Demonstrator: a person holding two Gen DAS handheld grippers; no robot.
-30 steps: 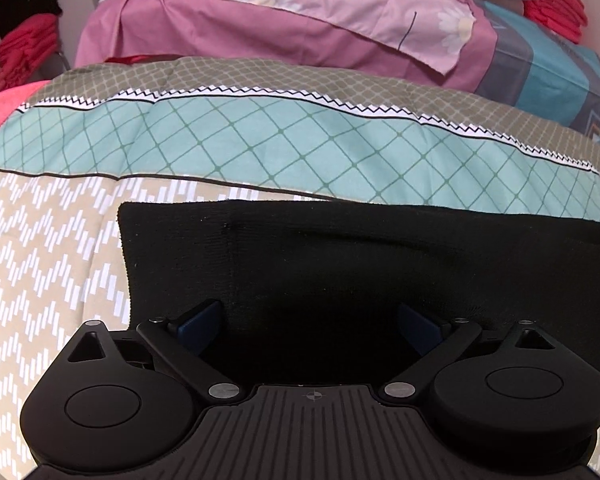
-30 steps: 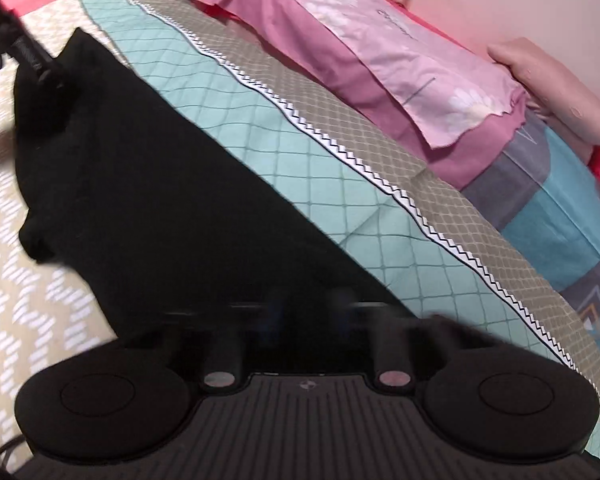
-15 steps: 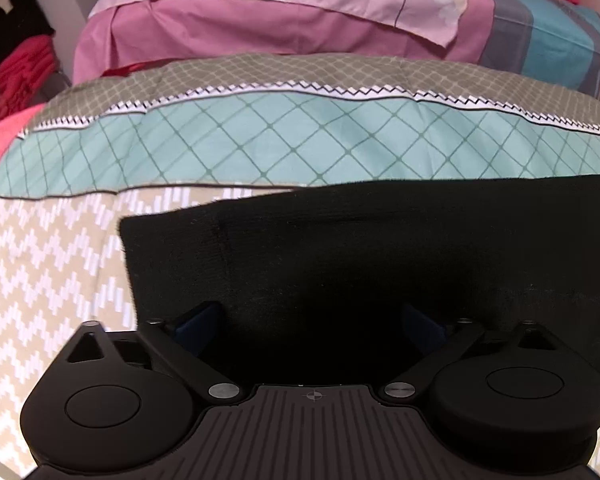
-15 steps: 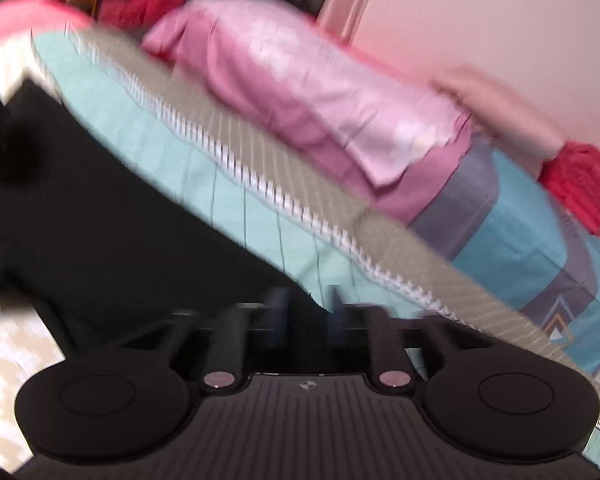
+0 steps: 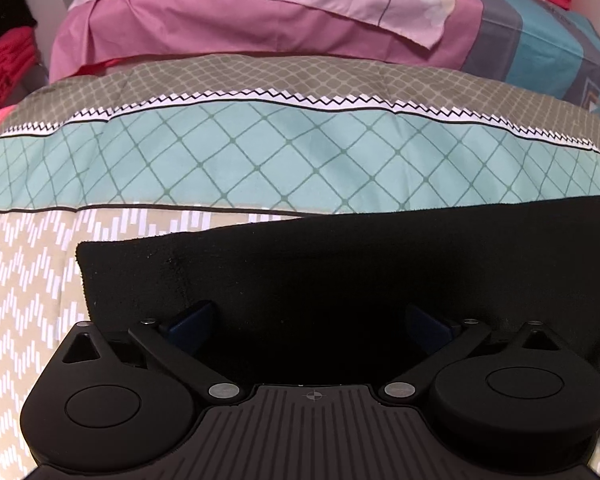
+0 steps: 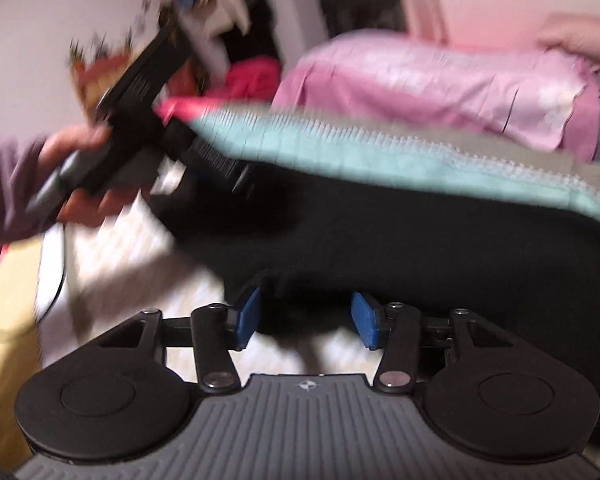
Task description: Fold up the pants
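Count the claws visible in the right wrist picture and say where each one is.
2. The right claw sits at the bottom centre, its own; the left claw is at upper left, held in a hand. Blur may hide detail.

This is a bedroom in a home. A bed (image 5: 260, 156) takes up most of the room, spread with a patterned quilt in teal diamonds, grey lattice and beige zigzags, and a pink floral pillow (image 5: 260, 4) lies at its head. Stacks of folded red clothes (image 5: 4, 64) sit beside it.
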